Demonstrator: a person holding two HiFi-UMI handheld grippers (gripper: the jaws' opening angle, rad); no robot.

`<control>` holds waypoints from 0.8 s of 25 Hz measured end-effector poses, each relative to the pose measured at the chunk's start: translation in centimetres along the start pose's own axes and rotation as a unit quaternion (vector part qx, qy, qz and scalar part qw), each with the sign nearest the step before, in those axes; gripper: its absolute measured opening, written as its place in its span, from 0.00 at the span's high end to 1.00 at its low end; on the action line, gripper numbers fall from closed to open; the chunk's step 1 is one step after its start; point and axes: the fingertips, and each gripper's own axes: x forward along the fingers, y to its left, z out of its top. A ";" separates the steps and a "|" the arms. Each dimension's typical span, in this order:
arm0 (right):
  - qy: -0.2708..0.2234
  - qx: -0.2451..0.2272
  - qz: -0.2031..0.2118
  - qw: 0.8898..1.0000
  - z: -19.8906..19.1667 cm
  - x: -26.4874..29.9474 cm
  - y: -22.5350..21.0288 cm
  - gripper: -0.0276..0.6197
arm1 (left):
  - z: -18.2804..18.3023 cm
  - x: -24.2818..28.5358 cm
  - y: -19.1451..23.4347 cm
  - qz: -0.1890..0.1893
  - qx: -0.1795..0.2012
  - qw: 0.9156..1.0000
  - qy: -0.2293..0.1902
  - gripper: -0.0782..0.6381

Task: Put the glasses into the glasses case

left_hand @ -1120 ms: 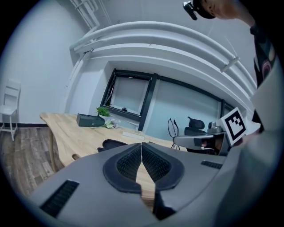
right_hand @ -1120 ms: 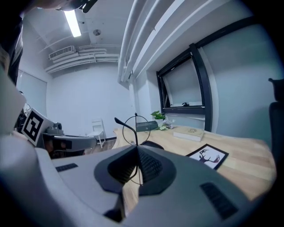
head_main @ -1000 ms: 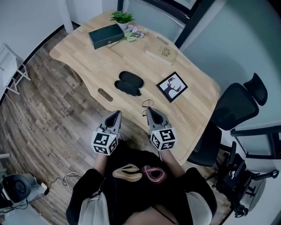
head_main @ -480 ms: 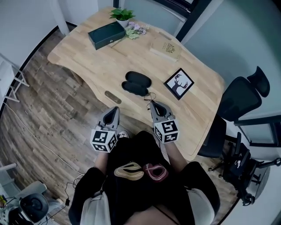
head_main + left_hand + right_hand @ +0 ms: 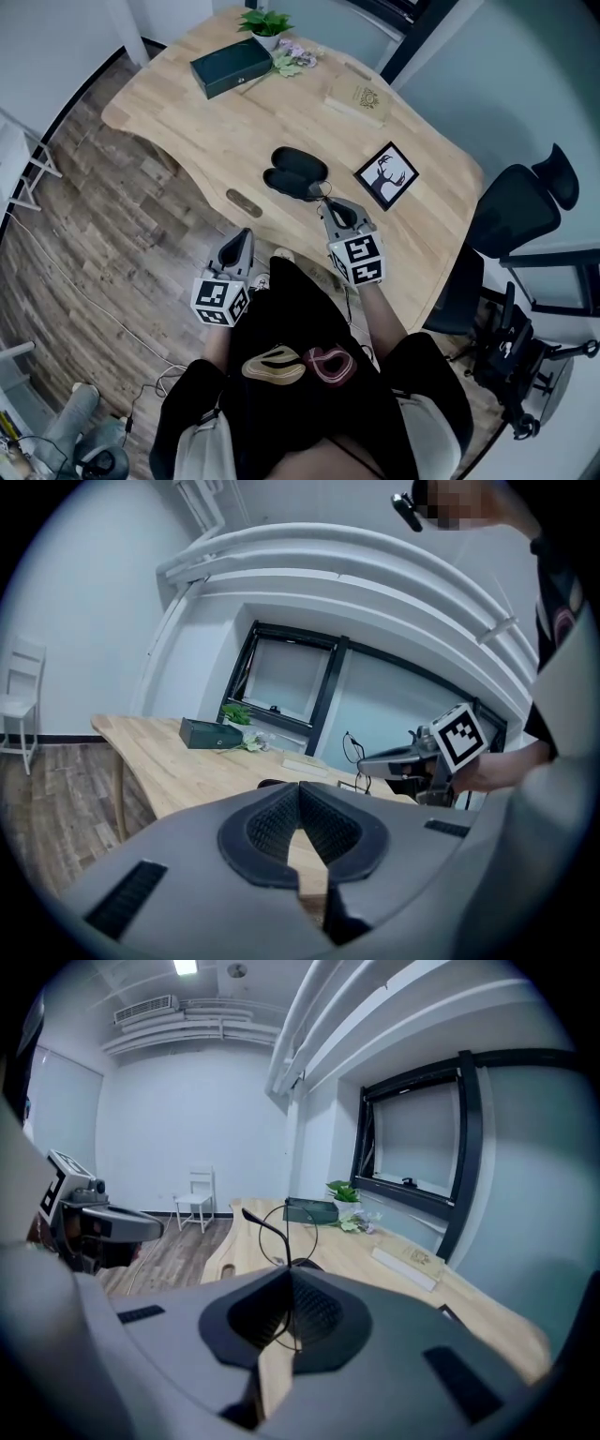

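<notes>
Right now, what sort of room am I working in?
Probably a small office or meeting room: a big wooden desk, a black office chair beside it, and a potted plant and framed deer picture as desk decor.

Glasses (image 5: pixel 324 191) in right claw (image 5: pixel 337 207), near case (image 5: pixel 296 172)

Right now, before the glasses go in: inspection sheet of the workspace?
Surface: wooden table, curved edge.
Job's things: black glasses case lying open on the table; glasses in the right tongs, close beside it.
Clutter: green box, potted plant, flowers, tan book, framed deer picture.
Grippers: left tongs shut, empty, off the table edge; right tongs shut on the glasses.
Cables: thin cable across the floor.
Surroundings: office chair, wood floor.
</notes>
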 end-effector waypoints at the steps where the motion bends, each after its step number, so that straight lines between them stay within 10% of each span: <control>1: 0.006 -0.008 0.003 1.000 0.0 0.5 -0.2 0.94 | 0.1 -0.1 0.2 0.006 0.000 1.000 -0.001 0.87; 20: 0.099 -0.127 0.082 0.984 1.6 8.8 -2.5 0.94 | 2.5 0.1 4.0 0.085 0.013 0.996 -0.002 0.87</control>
